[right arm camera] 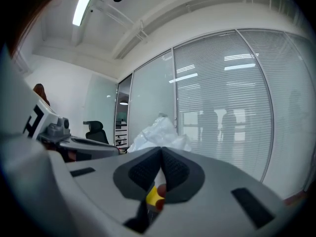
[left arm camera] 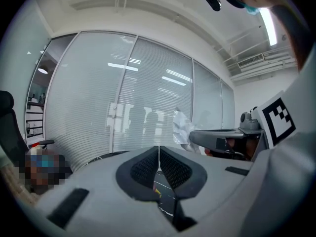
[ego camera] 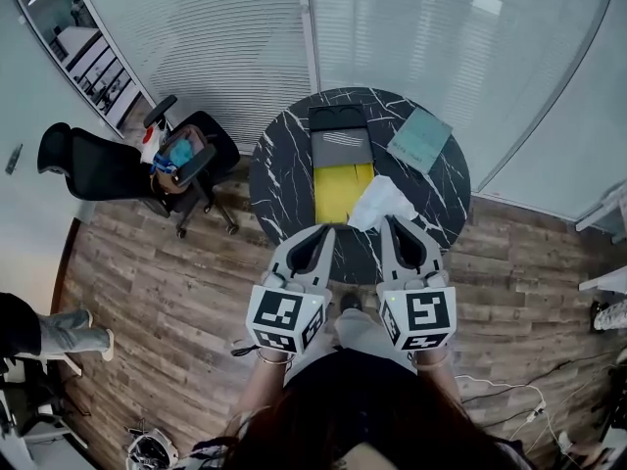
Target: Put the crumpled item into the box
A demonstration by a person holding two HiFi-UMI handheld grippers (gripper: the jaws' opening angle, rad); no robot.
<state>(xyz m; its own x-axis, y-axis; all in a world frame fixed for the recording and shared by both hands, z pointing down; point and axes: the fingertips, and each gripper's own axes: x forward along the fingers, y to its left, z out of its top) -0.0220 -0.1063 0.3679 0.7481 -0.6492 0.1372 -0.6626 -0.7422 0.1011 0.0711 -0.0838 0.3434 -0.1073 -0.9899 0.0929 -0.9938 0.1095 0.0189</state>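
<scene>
A crumpled white plastic item [ego camera: 380, 202] lies on the round black marble table [ego camera: 279, 179], just right of the box. The long box [ego camera: 343, 192] is open, with a yellow inside at its near end and grey and black parts farther back. My right gripper [ego camera: 390, 223] is shut, its tips at the crumpled item's near edge; in the right gripper view the crumpled item [right arm camera: 158, 132] rises just past the closed right gripper [right arm camera: 161, 151]. My left gripper [ego camera: 327, 230] is shut and holds nothing, at the box's near end. The left gripper view shows the left gripper [left arm camera: 158, 149] closed and the crumpled item [left arm camera: 181, 127] to the right.
A teal booklet [ego camera: 419, 138] lies on the table's far right. A black office chair [ego camera: 181, 160] with things on its seat stands left of the table. Glass walls with blinds curve behind. Someone's legs [ego camera: 59, 331] show at the far left; cables [ego camera: 509, 395] run over the floor at right.
</scene>
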